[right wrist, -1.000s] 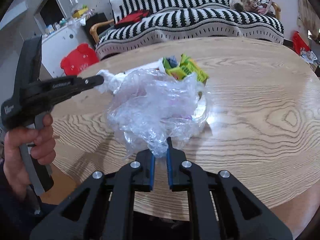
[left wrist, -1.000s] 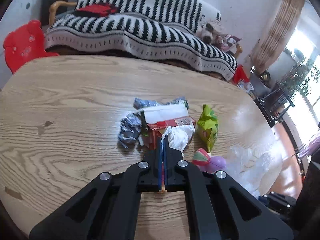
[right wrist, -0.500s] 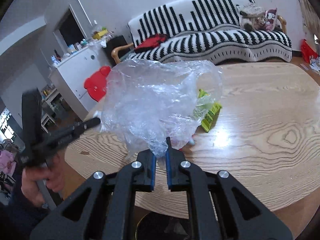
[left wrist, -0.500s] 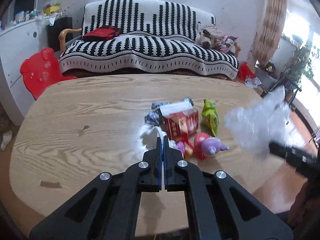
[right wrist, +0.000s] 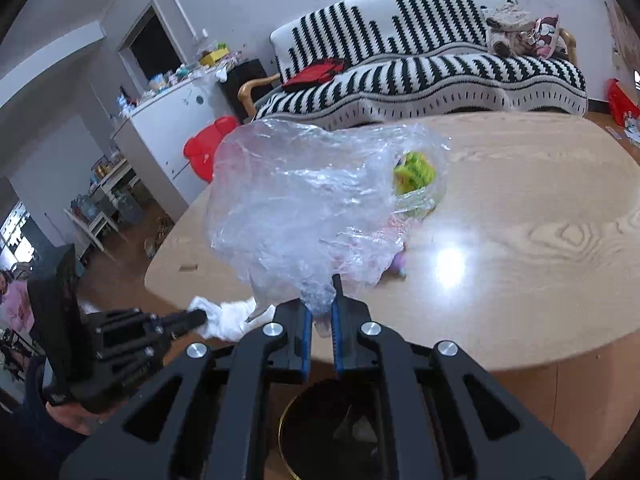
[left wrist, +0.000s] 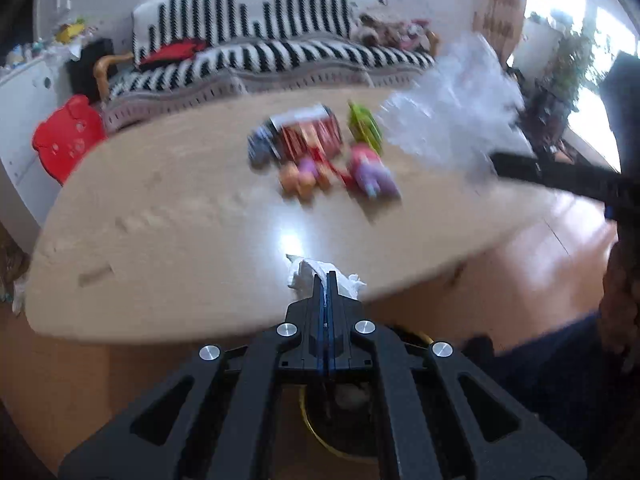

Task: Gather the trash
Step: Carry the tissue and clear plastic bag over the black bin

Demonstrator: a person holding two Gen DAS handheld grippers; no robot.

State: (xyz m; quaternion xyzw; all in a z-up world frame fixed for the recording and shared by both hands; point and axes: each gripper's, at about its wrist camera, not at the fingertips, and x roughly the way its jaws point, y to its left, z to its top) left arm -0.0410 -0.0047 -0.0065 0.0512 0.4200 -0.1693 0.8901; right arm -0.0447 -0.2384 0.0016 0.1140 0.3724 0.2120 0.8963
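My left gripper (left wrist: pixel 326 280) is shut on a crumpled white tissue (left wrist: pixel 308 276) and holds it at the table's near edge, above a dark gold-rimmed bin (left wrist: pixel 340 420). It also shows in the right wrist view (right wrist: pixel 196 316) with the tissue (right wrist: pixel 228 320). My right gripper (right wrist: pixel 320 284) is shut on a clear plastic bag (right wrist: pixel 304 208), held up over the table edge above the bin (right wrist: pixel 328 428). The bag (left wrist: pixel 452 112) shows at right in the left wrist view. Remaining trash sits mid-table: a red box (left wrist: pixel 308 136), a green packet (left wrist: pixel 364 128), a purple wrapper (left wrist: pixel 372 172).
An oval wooden table (right wrist: pixel 540 208) fills the middle. A striped sofa (right wrist: pixel 420 64) stands behind it, a red child's chair (left wrist: pixel 66 138) and a white cabinet (right wrist: pixel 160 120) to the left. Wooden floor lies below the table's near edge.
Both grippers pulled back from the middle of the table to its near edge with the tissue and the bag. The bin has come into view beneath them.
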